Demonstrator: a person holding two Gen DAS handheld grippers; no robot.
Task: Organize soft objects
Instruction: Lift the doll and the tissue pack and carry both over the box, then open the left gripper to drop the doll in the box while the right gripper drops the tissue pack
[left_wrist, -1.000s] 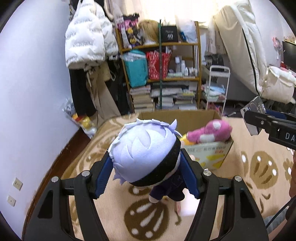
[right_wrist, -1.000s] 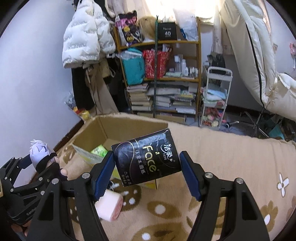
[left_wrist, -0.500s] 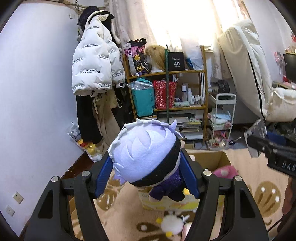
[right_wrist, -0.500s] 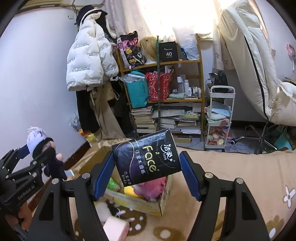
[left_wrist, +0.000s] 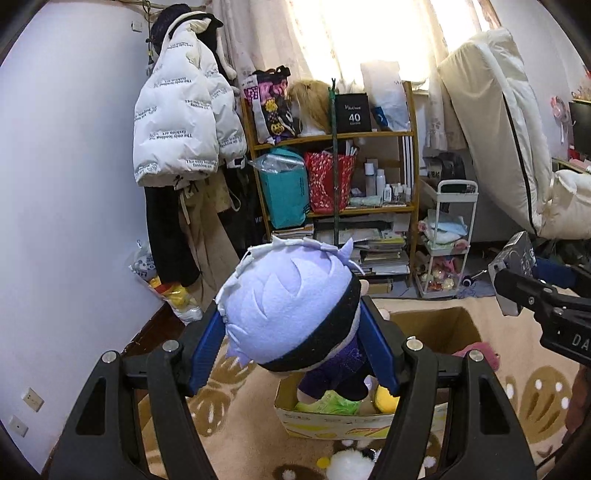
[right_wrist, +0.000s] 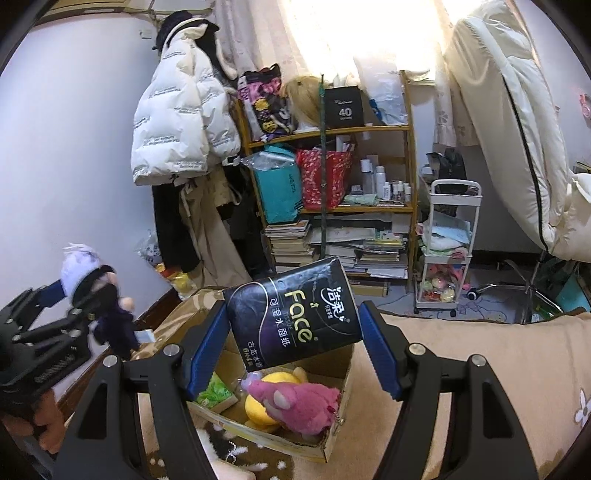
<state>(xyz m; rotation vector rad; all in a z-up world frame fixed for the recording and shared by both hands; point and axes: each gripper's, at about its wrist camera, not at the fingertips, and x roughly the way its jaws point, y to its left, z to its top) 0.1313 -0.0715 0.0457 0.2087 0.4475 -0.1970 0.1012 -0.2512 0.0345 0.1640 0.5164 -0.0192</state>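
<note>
Holding status: both grippers loaded, raised above the cardboard box (right_wrist: 334, 393).
Left gripper (left_wrist: 291, 349): clamped on the plush doll (left_wrist: 288, 310) by its pale-haired head; doll body hangs toward the box opening.
Right gripper (right_wrist: 291, 336): clamped on the black tissue pack (right_wrist: 293, 314), tilted, over the box.
Box contents: pink plush (right_wrist: 295, 404), yellow plush (right_wrist: 264, 404) at 9 o'clock of it, green packet (right_wrist: 214, 391) at the 9 o'clock wall.
Box location: on the patterned carpet (right_wrist: 461, 354).
Background, 12 o'clock: shelf (right_wrist: 332, 173).
</note>
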